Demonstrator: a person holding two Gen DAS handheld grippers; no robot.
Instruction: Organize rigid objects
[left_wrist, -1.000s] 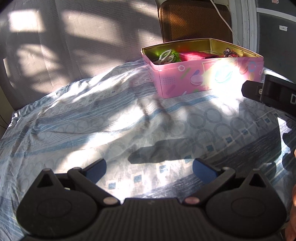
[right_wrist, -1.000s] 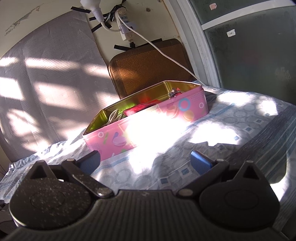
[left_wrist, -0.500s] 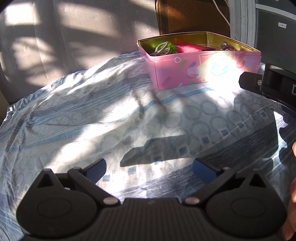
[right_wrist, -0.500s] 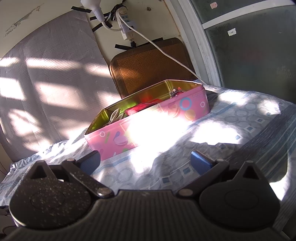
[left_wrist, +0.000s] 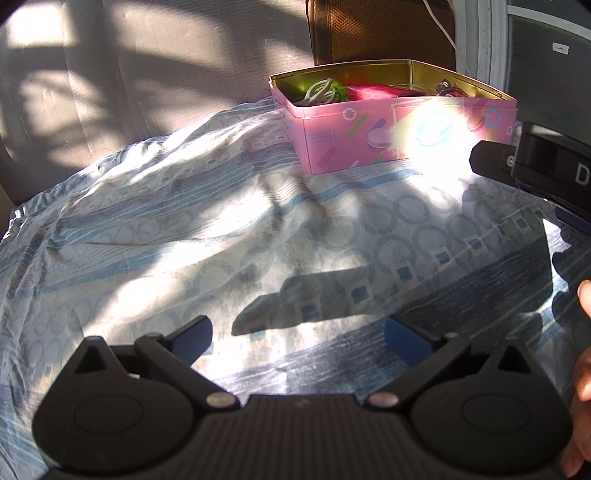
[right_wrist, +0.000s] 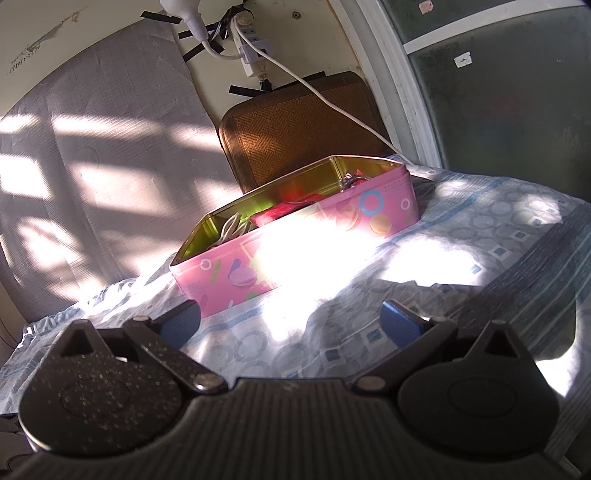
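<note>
Our left gripper (left_wrist: 297, 338) is released, its two blue-tipped fingers (left_wrist: 194, 332) spread wide with nothing between them, hovering above the pale blue bedsheet patterned with rings and small squares (left_wrist: 184, 229). Our right gripper (right_wrist: 291, 325) is likewise spread wide and grasps nothing; it too hangs over the sheet without touching anything. The open pink rectangular tin with pastel shapes on its sides and a gold interior (left_wrist: 391, 136) sits on the bed ahead of the left gripper and off to its right, well apart from the fingertips. From the right wrist view the same tin (right_wrist: 295, 251) lies straight ahead, near the gripper and slightly to its left, with strong sun glare washing out its near wall. Inside the tin we see white looped cords (left_wrist: 317, 92) at the left end, a flat red-pink item (left_wrist: 369, 90) in the middle, and a small metal cluster (left_wrist: 447, 88) toward the right end that is too small to identify. Behind the tin a brown woven-textured panel (right_wrist: 295, 129) leans against the wall, and a white cable (right_wrist: 332, 103) runs down across it. In the left wrist view, the black body of the right gripper (left_wrist: 535, 166) shows just to the right of the tin.
</note>
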